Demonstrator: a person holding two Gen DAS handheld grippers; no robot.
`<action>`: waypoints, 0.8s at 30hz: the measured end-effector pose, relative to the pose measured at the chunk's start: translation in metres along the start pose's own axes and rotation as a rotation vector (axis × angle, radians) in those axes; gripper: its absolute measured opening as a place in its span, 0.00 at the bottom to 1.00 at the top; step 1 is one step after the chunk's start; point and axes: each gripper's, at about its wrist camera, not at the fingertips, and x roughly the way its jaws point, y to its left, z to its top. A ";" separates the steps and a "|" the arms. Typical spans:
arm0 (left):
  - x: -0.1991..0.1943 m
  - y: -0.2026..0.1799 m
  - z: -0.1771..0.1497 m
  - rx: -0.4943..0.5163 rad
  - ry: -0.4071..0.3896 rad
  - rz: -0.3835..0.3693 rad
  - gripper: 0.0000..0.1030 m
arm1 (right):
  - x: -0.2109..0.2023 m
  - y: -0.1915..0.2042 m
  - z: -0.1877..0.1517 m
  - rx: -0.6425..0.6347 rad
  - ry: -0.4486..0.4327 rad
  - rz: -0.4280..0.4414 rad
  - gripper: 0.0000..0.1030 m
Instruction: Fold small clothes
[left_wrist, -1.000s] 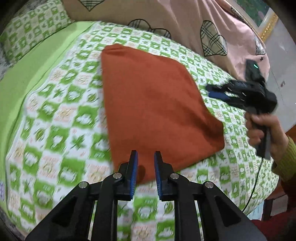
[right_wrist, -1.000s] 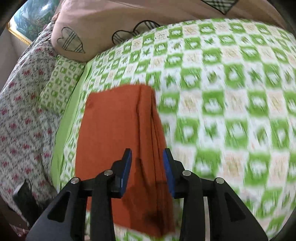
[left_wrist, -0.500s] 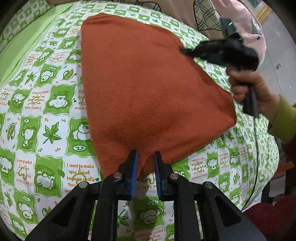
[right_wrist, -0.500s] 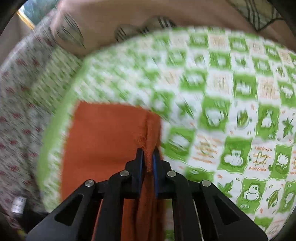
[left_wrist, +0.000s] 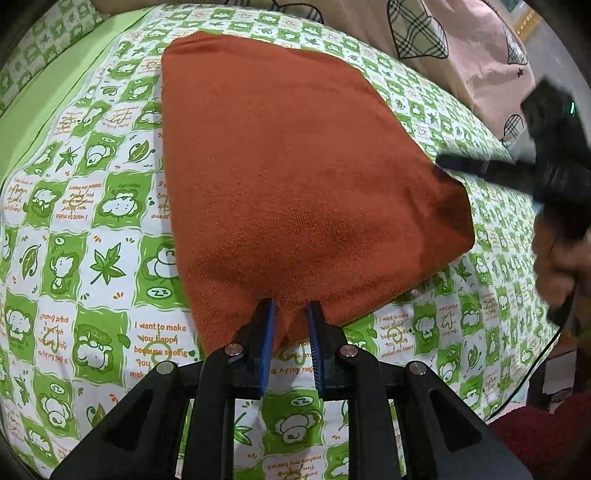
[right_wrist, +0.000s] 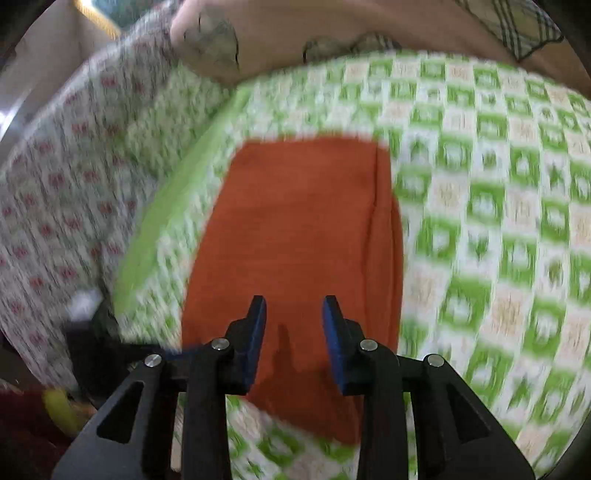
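Observation:
A folded rust-orange garment (left_wrist: 295, 177) lies flat on the green-and-white checked bedsheet (left_wrist: 92, 258). My left gripper (left_wrist: 290, 325) is at its near edge, jaws narrowly apart with a fold of the cloth between the blue pads. My right gripper (right_wrist: 293, 321) is open and empty, held above the garment (right_wrist: 295, 229); that view is blurred. In the left wrist view the right gripper (left_wrist: 447, 164) reaches in from the right, its tips at the garment's right corner.
Pink pillows with plaid hearts (left_wrist: 461, 48) lie at the head of the bed. A plain green strip (left_wrist: 48, 92) and a floral quilt (right_wrist: 55, 206) run along the far side. The person's hand (left_wrist: 554, 266) and a cable are at the right.
My right gripper has let go of the garment's edge, opened and pulled back. My left gripper has opened slightly while staying at the garment's near edge.

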 end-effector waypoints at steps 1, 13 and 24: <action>0.000 0.000 -0.001 0.004 0.001 -0.001 0.17 | 0.007 -0.003 -0.009 0.003 0.025 -0.037 0.25; -0.002 0.002 -0.008 -0.005 0.007 -0.011 0.17 | 0.013 -0.035 -0.031 0.081 0.021 -0.137 0.01; -0.012 -0.002 -0.013 -0.020 0.007 0.029 0.22 | 0.027 -0.030 -0.064 0.080 0.083 -0.136 0.00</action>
